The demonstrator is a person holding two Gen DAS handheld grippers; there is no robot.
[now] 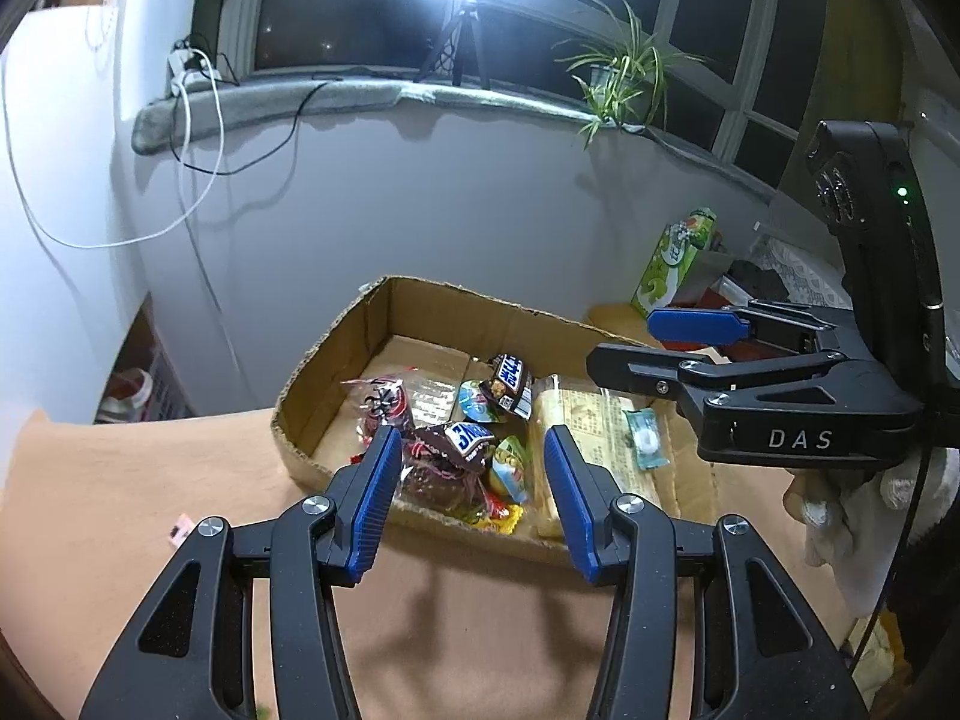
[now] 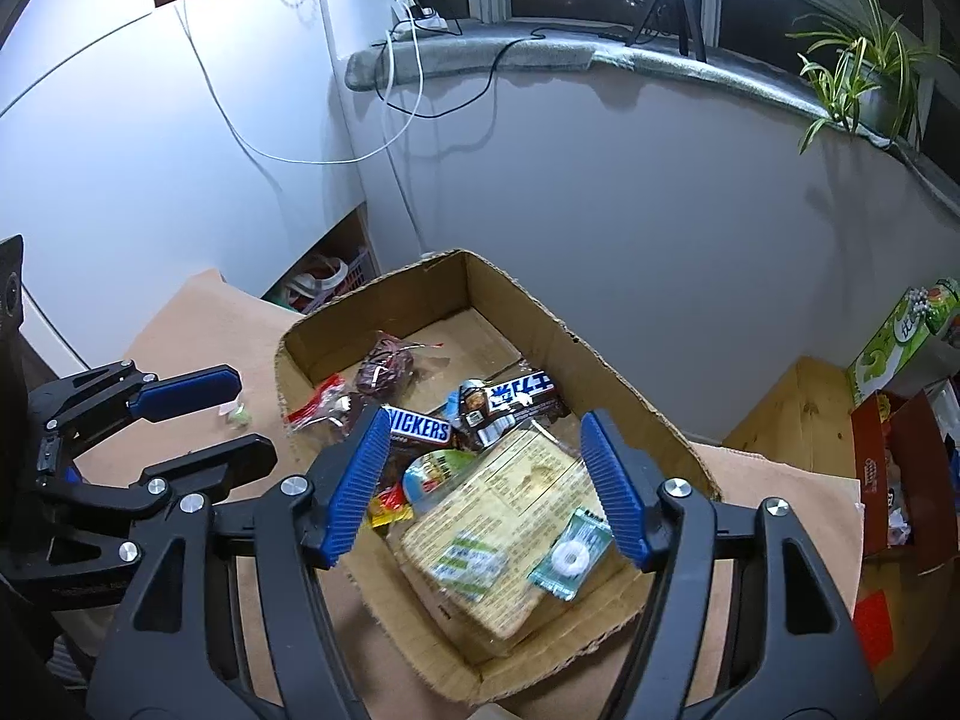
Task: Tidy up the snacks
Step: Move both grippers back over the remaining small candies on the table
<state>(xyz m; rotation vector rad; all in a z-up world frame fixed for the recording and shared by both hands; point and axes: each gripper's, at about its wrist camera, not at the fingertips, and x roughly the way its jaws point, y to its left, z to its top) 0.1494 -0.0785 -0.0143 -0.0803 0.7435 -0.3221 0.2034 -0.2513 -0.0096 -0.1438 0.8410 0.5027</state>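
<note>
An open cardboard box (image 1: 336, 348) (image 2: 606, 372) sits on a tan-covered table. It holds Snickers bars (image 1: 468, 437) (image 2: 420, 425), dark wrapped sweets (image 1: 384, 402) (image 2: 384, 367), small green-blue packets (image 1: 510, 468), a large flat pale cracker pack (image 1: 591, 420) (image 2: 498, 516) and a mint in a green wrapper (image 1: 645, 441) (image 2: 570, 555). My left gripper (image 1: 474, 468) is open and empty, just above the box's near edge. My right gripper (image 2: 480, 468) is open and empty above the cracker pack; it also shows in the left wrist view (image 1: 636, 342). The left gripper shows at the left in the right wrist view (image 2: 240, 414).
A small green sweet (image 2: 239, 415) lies on the table left of the box. A green carton (image 1: 675, 261) (image 2: 888, 348) and a red box (image 2: 882, 468) stand to the right. A grey wall and window sill with a plant (image 1: 624, 78) lie behind.
</note>
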